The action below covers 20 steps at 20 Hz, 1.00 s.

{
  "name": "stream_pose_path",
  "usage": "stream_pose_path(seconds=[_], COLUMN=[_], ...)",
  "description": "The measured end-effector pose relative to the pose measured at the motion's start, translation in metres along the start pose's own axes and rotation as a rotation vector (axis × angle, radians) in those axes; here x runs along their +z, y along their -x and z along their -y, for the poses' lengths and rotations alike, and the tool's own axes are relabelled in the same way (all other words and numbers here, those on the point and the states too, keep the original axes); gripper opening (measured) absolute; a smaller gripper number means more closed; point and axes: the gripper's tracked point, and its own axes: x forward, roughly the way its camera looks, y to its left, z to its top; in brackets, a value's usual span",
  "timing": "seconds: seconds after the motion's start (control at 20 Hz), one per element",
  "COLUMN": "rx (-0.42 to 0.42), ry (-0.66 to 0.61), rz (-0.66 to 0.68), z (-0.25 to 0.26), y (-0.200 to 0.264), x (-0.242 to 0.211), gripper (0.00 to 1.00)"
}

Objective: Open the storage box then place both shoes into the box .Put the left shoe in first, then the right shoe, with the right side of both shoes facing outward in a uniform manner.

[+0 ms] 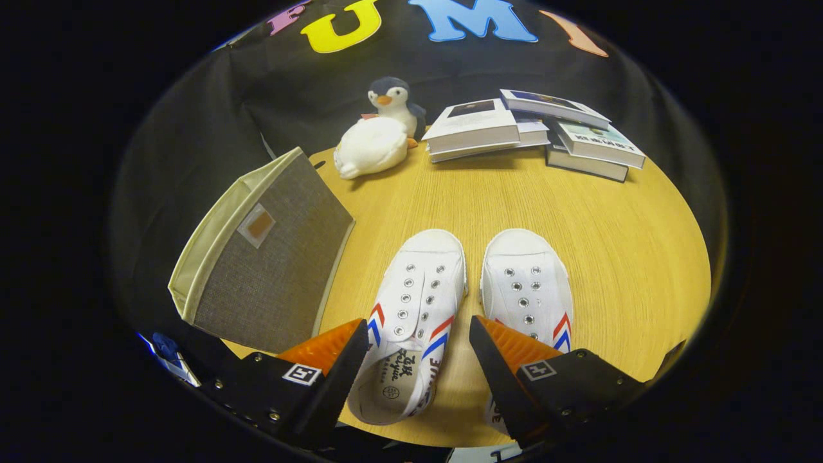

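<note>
Gripper view, looking down and forward over a round wooden tabletop (pixel 617 257). Nearest, the gripper (pixel 419 334) hangs above the tabletop with its jaws spread wide and holding nothing; one of its fingers (pixel 334 360) lies over the edge of the left-hand shoe, the other over the heel of the right-hand one. Between the fingers lies the heel opening of the left-hand shoe (pixel 411 321), a white lace-less canvas shoe with red and blue stripes on its sides and printed writing on its insole. The right-hand shoe (pixel 527 289), of the same pattern, lies just beside it, toe pointing the same way, away from the gripper; its heel is hidden under the finger on that side. The two shoes are close together but a narrow strip of wood shows between them.

To the left of the shoes, at the tabletop's edge, stands the storage box (pixel 270 270), a grey-brown fabric box with a pale lining and a small label patch on the face turned toward the shoes. It leans, its open top facing away to the left, so its inside cannot be seen.

Beyond the shoes, near the far edge, a white plush toy (pixel 371 148) lies in front of a plush penguin (pixel 393 103). To their right lies a loose stack of books (pixel 533 128), overlapping one another.
</note>
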Motion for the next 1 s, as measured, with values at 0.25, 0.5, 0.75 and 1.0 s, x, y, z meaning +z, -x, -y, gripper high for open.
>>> stream_pose_path(seconds=[0.25,0.5,0.75,1.0], rx=[-0.036,-0.014,-0.003,-0.021], ry=[-0.042,-0.085,-0.171,-0.261], rz=[-0.039,-0.077,-0.095,-0.082], z=[0.009,0.008,0.009,0.009], y=[-0.012,-0.020,-0.022,-0.018], x=[-0.010,-0.021,-0.026,-0.020], gripper=[0.85,0.72,0.29,0.00])
